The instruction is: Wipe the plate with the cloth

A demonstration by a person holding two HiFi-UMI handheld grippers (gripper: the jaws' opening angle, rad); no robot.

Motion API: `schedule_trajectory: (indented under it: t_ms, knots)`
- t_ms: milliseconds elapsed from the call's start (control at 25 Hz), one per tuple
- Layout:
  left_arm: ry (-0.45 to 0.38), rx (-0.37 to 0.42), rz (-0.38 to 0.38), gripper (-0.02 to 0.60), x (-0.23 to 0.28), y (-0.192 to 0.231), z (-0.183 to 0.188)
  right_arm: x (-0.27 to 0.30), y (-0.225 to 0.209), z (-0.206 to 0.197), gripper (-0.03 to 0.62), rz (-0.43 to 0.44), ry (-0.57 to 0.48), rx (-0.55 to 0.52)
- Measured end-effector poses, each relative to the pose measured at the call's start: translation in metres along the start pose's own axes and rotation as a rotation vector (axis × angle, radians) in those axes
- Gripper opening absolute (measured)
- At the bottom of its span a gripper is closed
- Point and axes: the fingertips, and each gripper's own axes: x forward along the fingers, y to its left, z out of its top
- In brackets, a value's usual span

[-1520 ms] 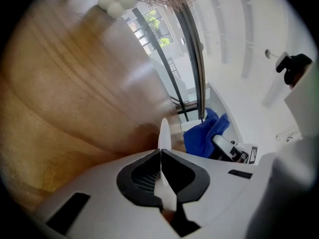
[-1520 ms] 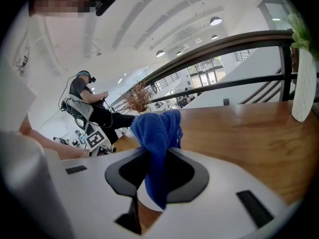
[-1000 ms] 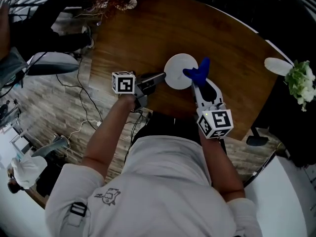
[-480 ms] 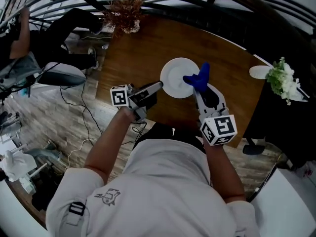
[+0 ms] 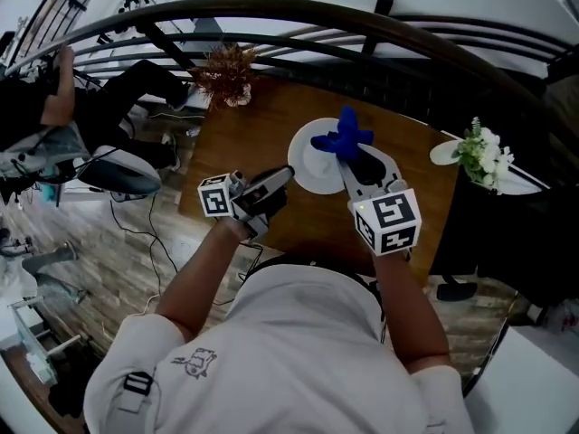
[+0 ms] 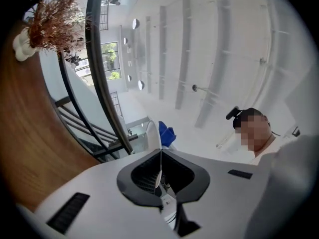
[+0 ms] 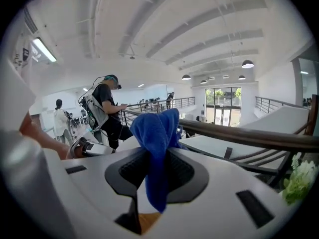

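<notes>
A white plate [image 5: 312, 159] hangs above the wooden table [image 5: 412, 197], held by its near rim in my left gripper [image 5: 286, 176], which is shut on it. In the left gripper view the plate [image 6: 153, 136] shows edge-on as a thin white line between the closed jaws of the left gripper [image 6: 159, 157]. My right gripper [image 5: 349, 158] is shut on a blue cloth [image 5: 342, 136], which bunches over the plate's right edge. In the right gripper view the cloth [image 7: 157, 138] droops from the right gripper [image 7: 154, 159]. The blue cloth [image 6: 167, 133] also peeks out behind the plate.
A vase of dried brown stems [image 5: 226, 72] stands at the table's far left corner and white flowers [image 5: 481, 156] at its right end. A dark curved railing [image 5: 271, 12] runs behind the table. People stand nearby [image 7: 107, 108], and cables lie on the floor to the left [image 5: 118, 242].
Both grippers have risen with the plate and the cloth, and the table now lies farther below. The cloth has shifted up along the plate's right edge.
</notes>
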Motion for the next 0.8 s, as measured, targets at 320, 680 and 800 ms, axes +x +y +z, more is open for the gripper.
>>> schedule_trajectory:
  t_ms: [320, 680, 800]
  knots:
    - [0.007, 0.09, -0.051, 0.018, 0.029, -0.026, 0.009, 0.007, 0.042, 0.016, 0.091, 0.066, 0.042, -0.098]
    - [-0.068, 0.064, -0.117, 0.018, 0.021, -0.03, 0.025, -0.021, 0.033, -0.008, 0.091, 0.069, 0.133, -0.125]
    - [-0.068, 0.046, -0.147, 0.018, 0.02, -0.034, 0.02, -0.025, 0.007, -0.001, 0.091, 0.019, 0.124, -0.127]
